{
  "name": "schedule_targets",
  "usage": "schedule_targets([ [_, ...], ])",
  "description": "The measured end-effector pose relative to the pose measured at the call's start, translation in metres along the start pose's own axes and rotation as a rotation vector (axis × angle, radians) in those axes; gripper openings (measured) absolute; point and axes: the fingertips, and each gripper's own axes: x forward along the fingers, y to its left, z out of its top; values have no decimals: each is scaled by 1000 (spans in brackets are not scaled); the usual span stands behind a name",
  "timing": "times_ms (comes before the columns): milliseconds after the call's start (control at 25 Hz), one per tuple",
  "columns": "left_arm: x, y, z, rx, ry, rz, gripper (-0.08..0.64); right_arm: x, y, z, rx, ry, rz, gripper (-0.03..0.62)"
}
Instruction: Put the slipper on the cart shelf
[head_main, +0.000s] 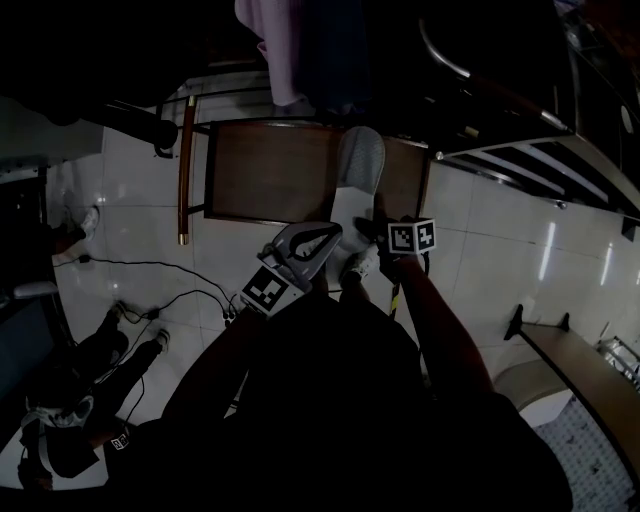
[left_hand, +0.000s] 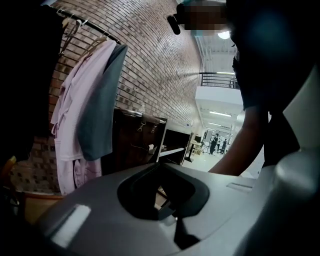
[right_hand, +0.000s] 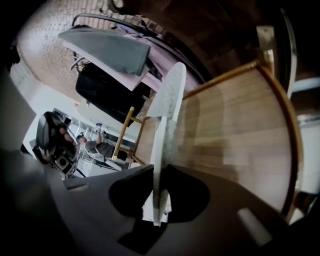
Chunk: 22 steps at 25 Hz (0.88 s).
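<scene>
Near, lower centre: the right gripper (right_hand: 159, 212) is pinching the heel end of the slipper (right_hand: 167, 100), its jaws pressing narrowly on the thin sole, which is showing edge-on. The slipper is probably handling as light, soft and bendable, so it may droop. The firmer sole edge at the heel is judged the best hold. It is hanging over the wooden cart shelf (right_hand: 235, 130), toe pointing toward upper centre. The left gripper (left_hand: 167, 212) is idling, jaws together on nothing.

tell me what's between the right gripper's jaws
The slipper, pinched edge-on by the right gripper; the right gripper view shows it.
</scene>
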Motion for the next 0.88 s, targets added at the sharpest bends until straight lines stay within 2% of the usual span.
schedule_targets([
  [160,3,-10,5,30,-14,-20,2,-24,15,10,-84,-64,-30,66],
  [440,7,-36,20,67,-32,-49,2,-79,57,27,-163,-213,-39,65],
  [880,-1,-62,59,133,-78,-31,2,-187,155,61,-448,-492,-76,66],
])
